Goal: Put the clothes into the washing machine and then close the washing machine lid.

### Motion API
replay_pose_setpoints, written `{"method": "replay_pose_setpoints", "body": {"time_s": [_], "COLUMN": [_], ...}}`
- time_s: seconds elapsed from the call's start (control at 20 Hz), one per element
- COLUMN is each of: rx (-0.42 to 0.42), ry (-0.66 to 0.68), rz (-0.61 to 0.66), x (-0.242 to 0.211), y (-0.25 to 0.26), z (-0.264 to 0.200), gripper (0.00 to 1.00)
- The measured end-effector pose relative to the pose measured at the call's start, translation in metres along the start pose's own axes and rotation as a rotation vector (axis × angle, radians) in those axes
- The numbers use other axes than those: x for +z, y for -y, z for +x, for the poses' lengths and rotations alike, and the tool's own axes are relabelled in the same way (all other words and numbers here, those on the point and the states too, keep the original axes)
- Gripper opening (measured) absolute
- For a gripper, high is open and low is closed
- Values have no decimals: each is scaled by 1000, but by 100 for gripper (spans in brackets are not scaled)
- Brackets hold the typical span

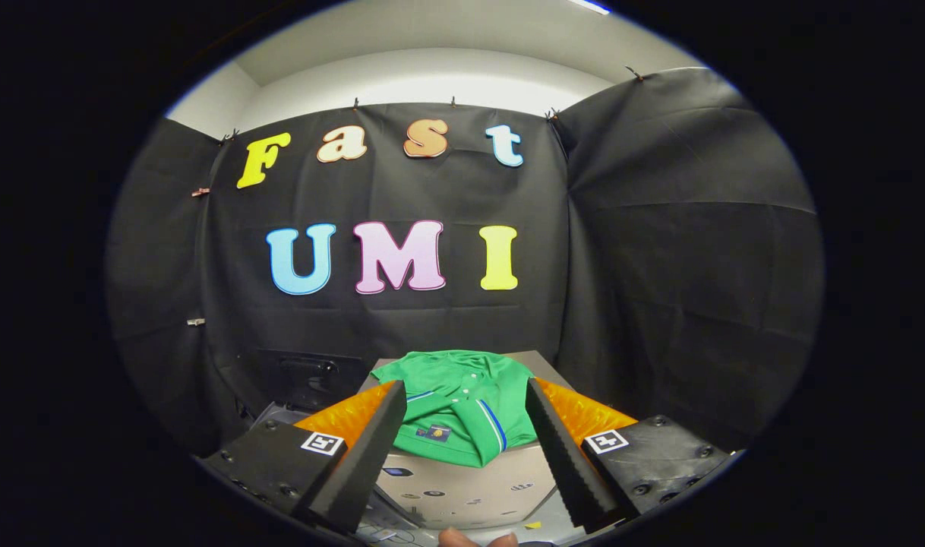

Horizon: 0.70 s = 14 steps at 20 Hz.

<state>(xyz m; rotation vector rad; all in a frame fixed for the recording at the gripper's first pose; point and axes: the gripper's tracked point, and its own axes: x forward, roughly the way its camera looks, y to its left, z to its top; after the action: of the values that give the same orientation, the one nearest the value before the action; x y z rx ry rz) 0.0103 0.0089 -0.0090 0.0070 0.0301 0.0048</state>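
Note:
A green shirt [462, 406] with blue-white trim lies folded on top of a pale grey box-like washing machine [470, 490], draping a little over its front edge. My gripper [462, 395] hangs above and in front of it, open wide, with the shirt showing between the two fingers and a little beyond them. Nothing is held. The machine's lid is hidden under the shirt, and I cannot tell whether it is open or shut.
Black cloth walls stand close behind and to the right of the machine. A dark case-like object [310, 376] sits low to the left behind it. A person's fingertips [478, 538] show just below the machine's front.

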Motion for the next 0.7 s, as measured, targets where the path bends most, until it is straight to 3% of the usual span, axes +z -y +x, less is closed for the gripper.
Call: {"method": "replay_pose_setpoints", "body": {"time_s": [0.7], "rx": [3], "ry": [-15], "rz": [15], "x": [-3], "y": [-7], "z": [8], "gripper": [99]}}
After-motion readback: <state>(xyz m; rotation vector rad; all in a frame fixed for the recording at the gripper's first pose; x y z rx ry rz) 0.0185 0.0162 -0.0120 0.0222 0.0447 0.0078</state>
